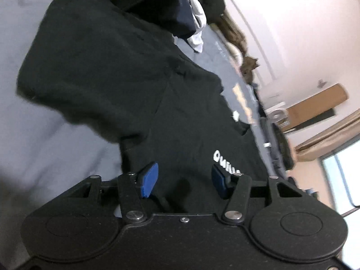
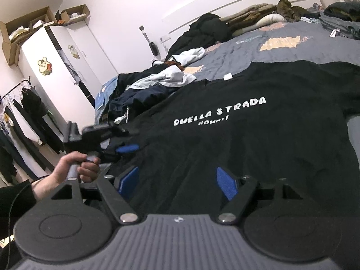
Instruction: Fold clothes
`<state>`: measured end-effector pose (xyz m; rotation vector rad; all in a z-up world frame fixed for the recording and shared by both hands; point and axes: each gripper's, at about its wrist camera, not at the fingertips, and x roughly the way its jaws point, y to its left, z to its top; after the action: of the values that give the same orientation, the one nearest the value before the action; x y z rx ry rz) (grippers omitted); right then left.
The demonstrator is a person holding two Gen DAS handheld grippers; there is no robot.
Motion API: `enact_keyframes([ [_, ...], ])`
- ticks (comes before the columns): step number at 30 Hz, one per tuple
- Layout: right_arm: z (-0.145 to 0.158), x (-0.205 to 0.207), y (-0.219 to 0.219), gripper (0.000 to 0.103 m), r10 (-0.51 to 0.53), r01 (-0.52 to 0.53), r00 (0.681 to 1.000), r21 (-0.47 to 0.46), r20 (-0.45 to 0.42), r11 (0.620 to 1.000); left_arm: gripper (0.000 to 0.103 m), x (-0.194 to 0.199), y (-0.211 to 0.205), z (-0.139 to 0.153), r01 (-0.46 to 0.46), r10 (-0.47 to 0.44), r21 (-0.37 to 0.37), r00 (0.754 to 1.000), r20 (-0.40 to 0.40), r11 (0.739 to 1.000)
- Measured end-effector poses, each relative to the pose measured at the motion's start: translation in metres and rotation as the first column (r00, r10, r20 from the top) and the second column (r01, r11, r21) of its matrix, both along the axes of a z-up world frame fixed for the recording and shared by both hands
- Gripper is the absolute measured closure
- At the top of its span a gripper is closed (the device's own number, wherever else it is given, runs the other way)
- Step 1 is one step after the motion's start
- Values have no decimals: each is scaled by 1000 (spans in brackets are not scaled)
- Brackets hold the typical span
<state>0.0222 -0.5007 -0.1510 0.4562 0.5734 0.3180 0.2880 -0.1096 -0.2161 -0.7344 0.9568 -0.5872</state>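
Note:
A black T-shirt (image 2: pixel 247 148) with white lettering lies spread flat on the grey bed (image 2: pixel 292 54), print side up. My right gripper (image 2: pixel 177 183) is open just above the shirt's near hem, its blue pads (image 2: pixel 226 185) wide apart with nothing between them. In the left wrist view the same T-shirt (image 1: pixel 108 72) stretches away, one sleeve lying out on the bed sheet (image 1: pixel 33 135). My left gripper (image 1: pixel 184 180) is open low over the shirt's side edge, and I cannot tell if it touches the cloth. From the right wrist view a person's hand (image 2: pixel 74 168) holds the left gripper (image 2: pixel 122 149) at the shirt's left edge.
A pile of dark and white clothes (image 2: pixel 146 83) lies left of the shirt. A stack of folded clothes (image 2: pixel 342 20) and a cat (image 2: pixel 290 11) are at the bed's far end. A white wardrobe (image 2: pixel 56 67) and a clothes rack (image 2: pixel 22 117) stand to the left.

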Motion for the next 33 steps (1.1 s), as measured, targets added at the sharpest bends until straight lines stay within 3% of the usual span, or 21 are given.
enact_keyframes([
  [4,-7,6,-6,26,-34,32,996,-18,-83,999,51,-22,21,5,47,-47,35,999,-9,998],
  [8,-19,11,-15,25,-87,82,978,-37,-189,996,50,-53,42,11,32,-28,93,999,-44,995],
  [9,-19,9,-18,25,-88,84,979,-28,-182,996,50,-60,46,17,15,-12,101,999,-37,995],
  [14,-17,0,-29,25,-91,94,985,19,-146,995,30,-100,35,62,-35,33,20,996,85,999],
  [19,-17,-17,-51,25,-148,152,976,13,-159,988,27,-150,-11,90,-37,45,-51,982,182,998],
  [22,-7,-38,-70,25,-200,203,969,7,-147,979,23,-181,-46,85,-57,48,34,972,232,998],
  [24,2,-51,-82,25,-246,245,961,-28,-129,969,23,-196,-65,82,-11,-25,144,968,249,990],
  [28,13,-76,-96,25,-300,291,945,-80,-134,953,23,-220,-79,84,66,-172,327,936,307,943],
  [33,10,-109,-88,25,-278,247,947,-188,-159,951,23,-236,-48,84,-6,-112,364,947,301,932],
])
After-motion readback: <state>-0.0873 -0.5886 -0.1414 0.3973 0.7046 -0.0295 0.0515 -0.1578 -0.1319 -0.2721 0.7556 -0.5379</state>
